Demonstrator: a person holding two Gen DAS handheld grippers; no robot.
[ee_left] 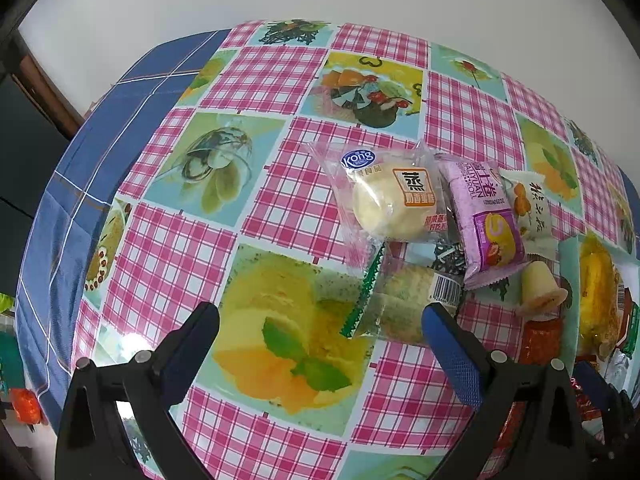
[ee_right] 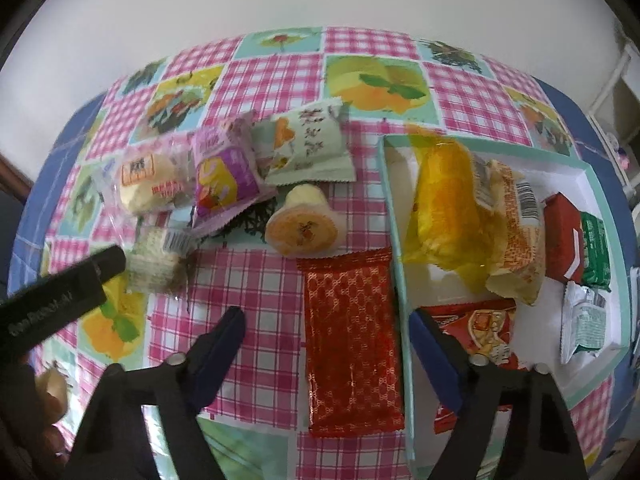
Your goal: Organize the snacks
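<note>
Loose snacks lie on the checked tablecloth: a clear-wrapped bun [ee_left: 394, 196] [ee_right: 150, 184], a purple roll packet [ee_left: 486, 220] [ee_right: 224, 176], a pale green packet [ee_right: 310, 148] [ee_left: 530, 204], a jelly cup [ee_right: 302, 226] [ee_left: 540, 288], a green-edged cake packet [ee_left: 400, 300] [ee_right: 156, 258] and a red packet [ee_right: 352, 340]. My left gripper [ee_left: 320, 328] is open and empty, just short of the cake packet. My right gripper [ee_right: 328, 328] is open and empty, straddling the red packet, its right finger over the box edge.
A white box with a teal rim [ee_right: 394, 208] at the right holds a yellow packet [ee_right: 444, 200], an orange-printed bag [ee_right: 516, 236], red and green packets and a silver one. The blue cloth [ee_left: 80, 184] hangs off the table's left edge. A wall stands behind.
</note>
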